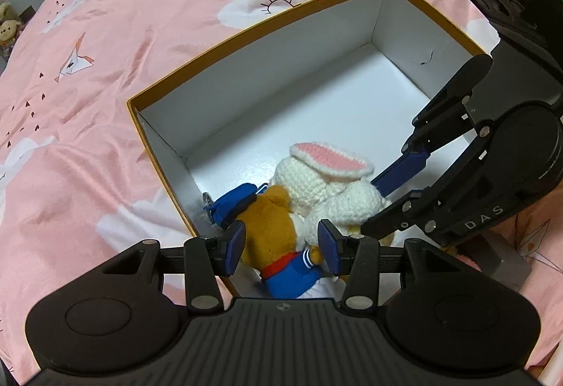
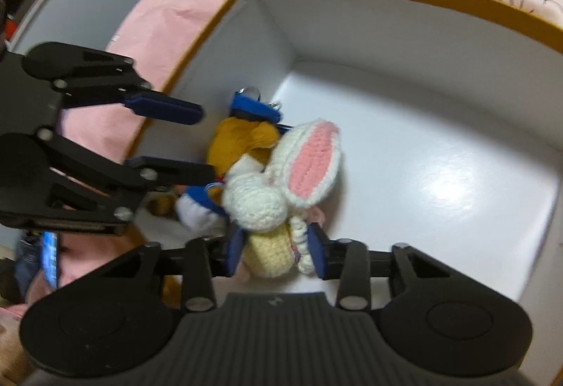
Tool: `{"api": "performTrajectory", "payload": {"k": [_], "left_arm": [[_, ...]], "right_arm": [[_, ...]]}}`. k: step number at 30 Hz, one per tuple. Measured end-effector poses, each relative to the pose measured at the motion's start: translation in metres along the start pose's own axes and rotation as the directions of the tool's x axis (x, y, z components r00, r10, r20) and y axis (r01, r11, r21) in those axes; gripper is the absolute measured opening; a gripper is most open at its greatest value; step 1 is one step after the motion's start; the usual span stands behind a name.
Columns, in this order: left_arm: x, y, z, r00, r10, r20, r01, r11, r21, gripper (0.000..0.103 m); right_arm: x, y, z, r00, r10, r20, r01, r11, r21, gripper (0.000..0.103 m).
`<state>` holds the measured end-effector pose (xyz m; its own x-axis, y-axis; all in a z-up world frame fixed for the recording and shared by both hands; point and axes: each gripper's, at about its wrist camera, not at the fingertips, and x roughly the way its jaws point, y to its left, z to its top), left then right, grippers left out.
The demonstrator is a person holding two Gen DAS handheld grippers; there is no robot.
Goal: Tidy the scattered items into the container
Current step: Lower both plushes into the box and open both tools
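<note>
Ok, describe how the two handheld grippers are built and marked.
Both match: the left gripper and right gripper have matte black linkage arms with silver rivets, blue finger pads, and a ribbed black body flanked by two round housings. The right one shows white "DAS" lettering in the left wrist view.

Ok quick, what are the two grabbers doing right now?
Left gripper: around the brown dog toy; grip cannot be told.
Right gripper: closed on the crochet bunny.

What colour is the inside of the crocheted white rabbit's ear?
Pink, edged in white, on the crocheted white rabbit; the right wrist view shows it best.
</note>
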<state>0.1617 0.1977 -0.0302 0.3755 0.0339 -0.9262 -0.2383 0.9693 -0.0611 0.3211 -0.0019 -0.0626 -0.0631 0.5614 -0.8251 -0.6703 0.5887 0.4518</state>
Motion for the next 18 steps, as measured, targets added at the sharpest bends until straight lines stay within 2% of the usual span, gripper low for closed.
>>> {"api": "performTrajectory", "payload": {"k": [6,11,13,18], "left_arm": [[0.005,-0.001,-0.002,1.0,0.007,-0.002,-0.007,1.0,-0.004,0.053],[0.004,-0.003,-0.004,1.0,0.007,0.005,-0.007,1.0,-0.006,0.053],[0.003,-0.005,-0.006,1.0,0.009,0.008,-0.009,1.0,-0.004,0.053],[-0.004,-0.009,-0.011,1.0,0.013,0.023,-0.013,1.0,-0.008,0.053]], "right_arm": [[0.009,0.002,-0.002,0.999,-0.028,-0.021,0.029,0.999,0.017,0.04],[0.007,0.008,-0.003,0.998,-0.056,-0.008,0.056,0.998,-0.003,0.042],[0.005,0.009,-0.002,0.998,-0.067,-0.003,0.067,0.998,-0.003,0.047],[0.0,0.019,-0.004,0.993,-0.117,0.026,0.119,0.992,-0.043,0.047]]}}
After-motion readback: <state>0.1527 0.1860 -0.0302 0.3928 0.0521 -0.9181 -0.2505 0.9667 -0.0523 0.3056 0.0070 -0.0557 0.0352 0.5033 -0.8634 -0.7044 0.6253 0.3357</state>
